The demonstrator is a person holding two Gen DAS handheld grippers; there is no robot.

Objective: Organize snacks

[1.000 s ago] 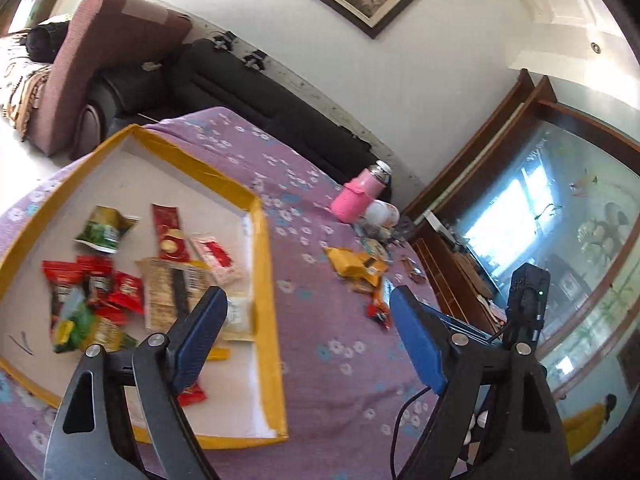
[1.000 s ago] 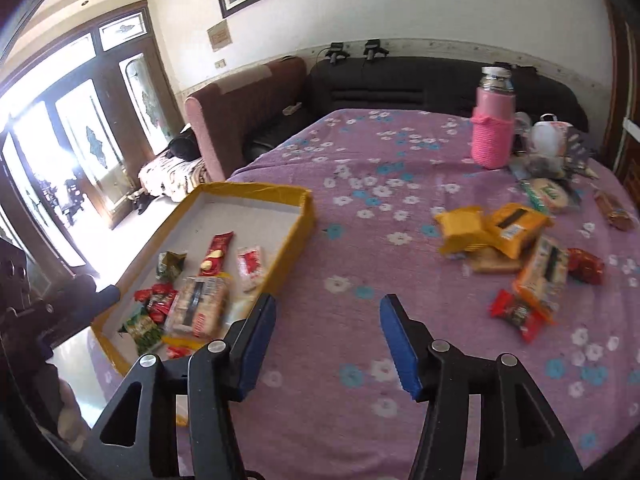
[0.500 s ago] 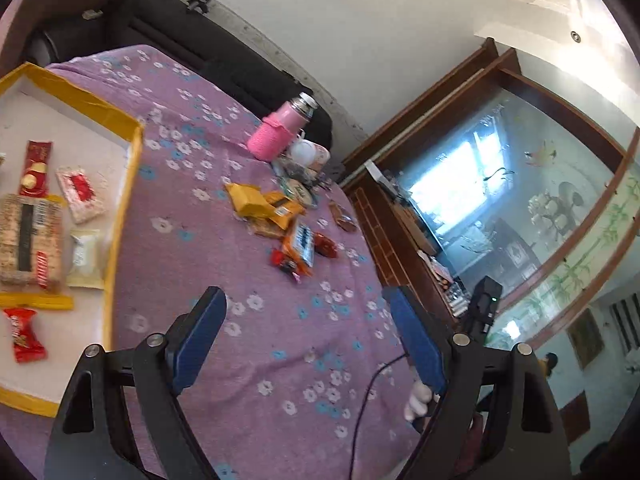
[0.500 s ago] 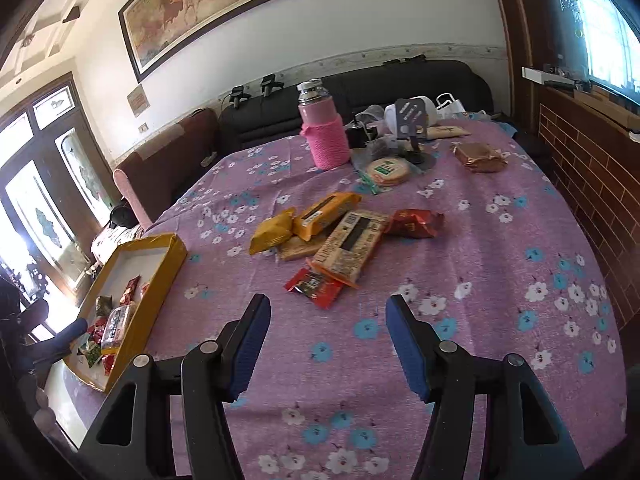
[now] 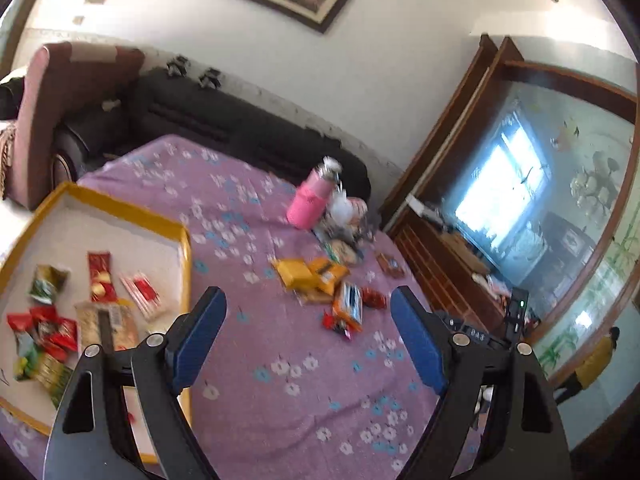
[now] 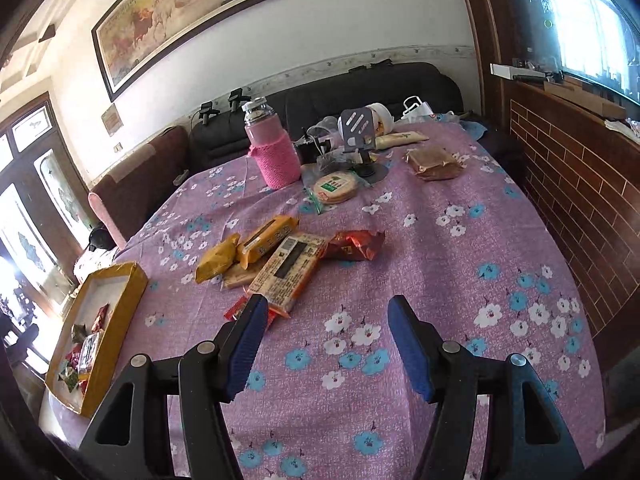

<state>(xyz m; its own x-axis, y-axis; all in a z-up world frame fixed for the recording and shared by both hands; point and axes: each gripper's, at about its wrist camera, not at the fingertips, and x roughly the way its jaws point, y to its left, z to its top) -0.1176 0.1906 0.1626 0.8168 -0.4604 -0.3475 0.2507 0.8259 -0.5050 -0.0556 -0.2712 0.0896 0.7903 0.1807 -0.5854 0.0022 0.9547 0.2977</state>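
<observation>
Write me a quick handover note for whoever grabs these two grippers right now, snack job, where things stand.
Left gripper: open, empty, above the cloth beside the yellow tray.
Right gripper: jaws opening, nothing between them, pointed at the loose pile.
Done: a batch of snacks already lies in the tray.
Left: the pile on the cloth, namely two yellow packs, the long cracker pack, the dark red pack and a small red pack by the right gripper's left finger. The round cracker pack and brown pack farther back, near the pink bottle, may also need moving.
</observation>
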